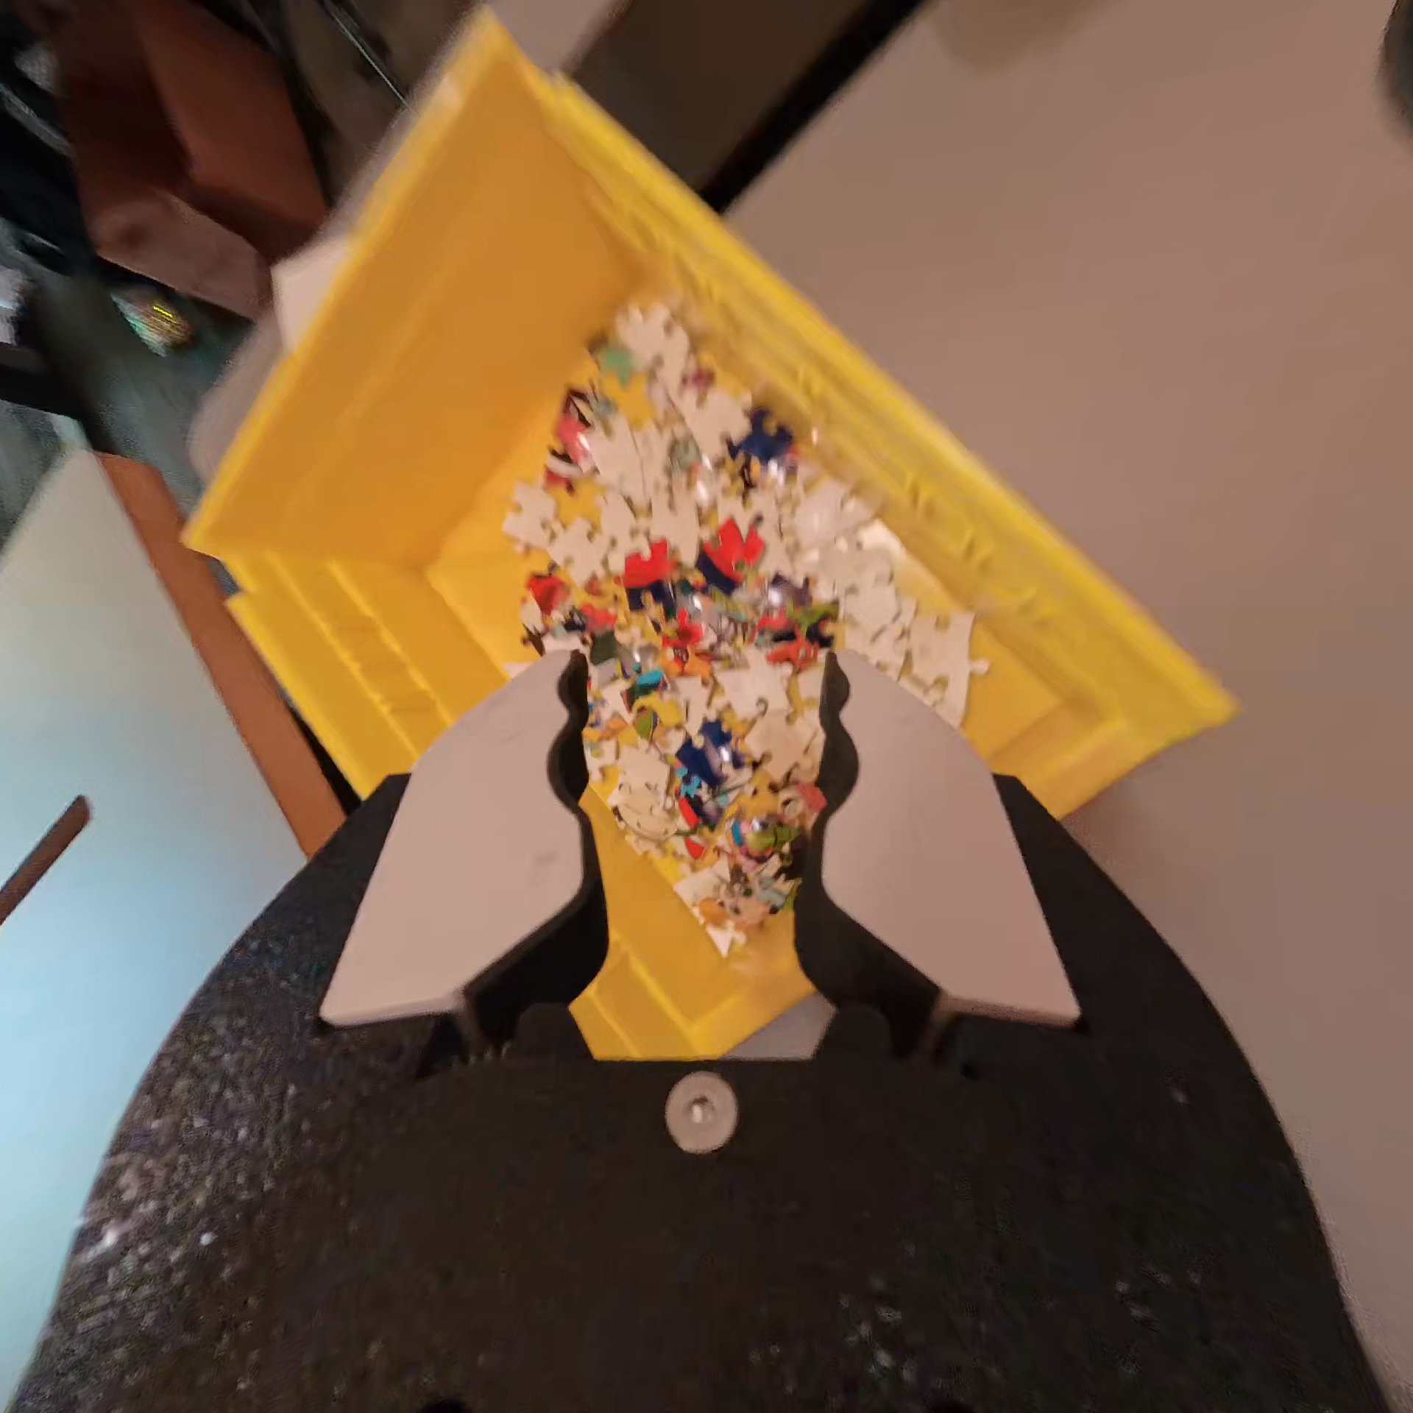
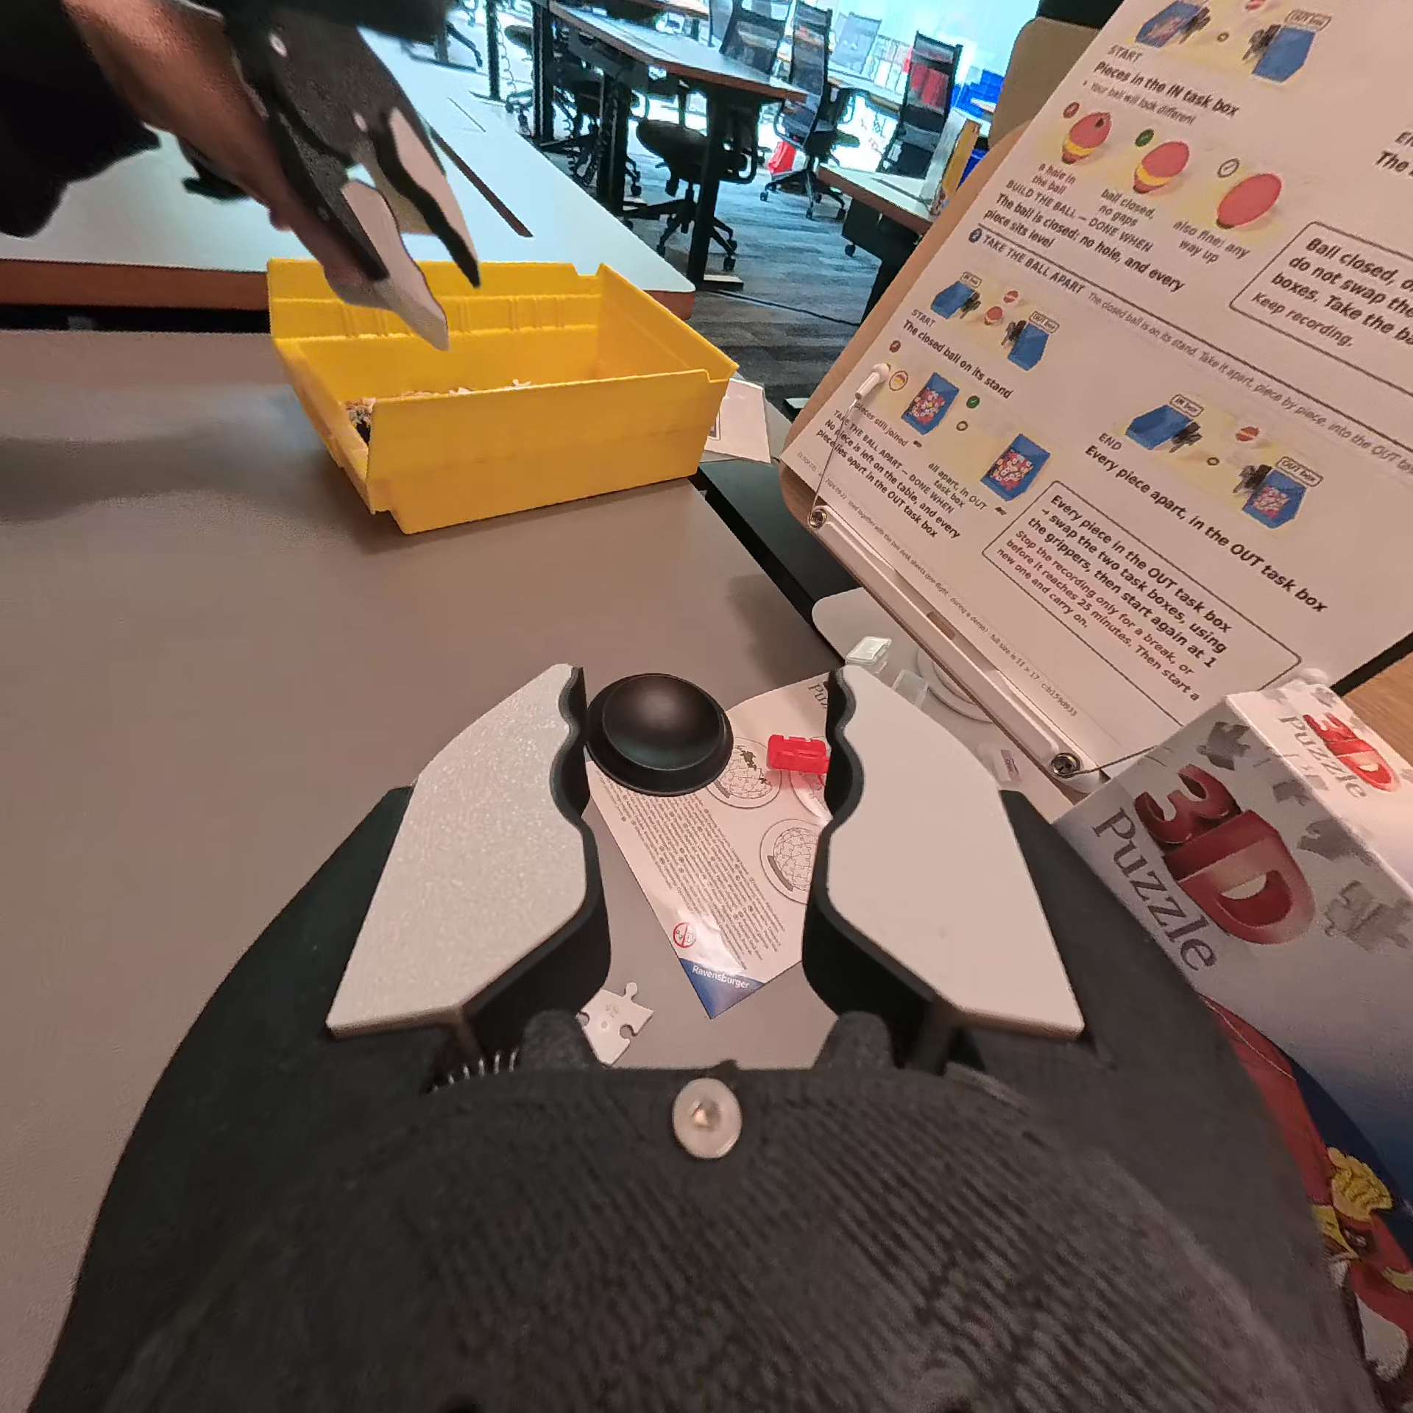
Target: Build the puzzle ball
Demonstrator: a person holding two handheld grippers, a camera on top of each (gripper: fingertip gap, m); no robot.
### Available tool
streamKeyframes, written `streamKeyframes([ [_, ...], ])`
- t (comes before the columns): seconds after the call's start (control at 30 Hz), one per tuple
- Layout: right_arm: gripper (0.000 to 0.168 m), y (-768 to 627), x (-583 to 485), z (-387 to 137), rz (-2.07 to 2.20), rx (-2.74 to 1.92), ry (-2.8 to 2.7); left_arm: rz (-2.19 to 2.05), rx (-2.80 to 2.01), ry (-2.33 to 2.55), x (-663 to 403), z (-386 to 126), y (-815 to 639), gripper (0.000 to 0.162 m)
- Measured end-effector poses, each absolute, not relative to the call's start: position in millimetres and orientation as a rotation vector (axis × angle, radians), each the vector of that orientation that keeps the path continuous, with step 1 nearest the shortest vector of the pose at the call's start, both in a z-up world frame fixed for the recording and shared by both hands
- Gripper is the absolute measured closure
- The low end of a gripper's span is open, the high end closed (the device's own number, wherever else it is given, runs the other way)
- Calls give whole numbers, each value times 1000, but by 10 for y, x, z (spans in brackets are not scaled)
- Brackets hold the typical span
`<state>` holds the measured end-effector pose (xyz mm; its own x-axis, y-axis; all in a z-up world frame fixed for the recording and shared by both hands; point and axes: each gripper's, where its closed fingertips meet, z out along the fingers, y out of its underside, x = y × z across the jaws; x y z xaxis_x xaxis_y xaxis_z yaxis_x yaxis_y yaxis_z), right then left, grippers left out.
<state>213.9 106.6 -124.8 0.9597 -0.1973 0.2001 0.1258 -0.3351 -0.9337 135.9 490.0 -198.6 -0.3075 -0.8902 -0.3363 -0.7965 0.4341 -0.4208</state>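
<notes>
A yellow bin (image 1: 428,397) holds a heap of loose puzzle pieces (image 1: 703,612), some white side up, some coloured. My left gripper (image 1: 703,673) hangs open and empty just above the heap. The right wrist view shows that bin (image 2: 535,451) at the far left of the grey table, with the left gripper (image 2: 459,302) over it. My right gripper (image 2: 707,688) is open and empty, low over the table. Between its fingers lie a black domed stand (image 2: 657,734), a small red part (image 2: 797,753), a printed leaflet (image 2: 711,864) and one white puzzle piece (image 2: 615,1021).
A tilted board with an instruction sheet (image 2: 1147,344) stands at the right. A puzzle box (image 2: 1254,864) sits at the near right. The table's edge (image 2: 757,520) runs past the bin. Other desks and chairs (image 2: 795,130) stand behind. Some 40 centimetres of space lies between my two pairs of fingers.
</notes>
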Motion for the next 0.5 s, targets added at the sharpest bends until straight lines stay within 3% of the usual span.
streamKeyframes([
  [0.03, 108, 1070, 2143, -1263, -333, -1891, 50, -206, -1410, 2220, 1353, -2111, 4970, 103],
  [0.27, 108, 1062, 2190, -1342, -334, -1917, 65, -98, -1384, 2469, 1366, -2789, 5084, 94],
  [0.5, 108, 1045, 2218, -1392, -331, -1932, 73, -137, -1521, 2447, 1555, -2998, 5097, 86],
])
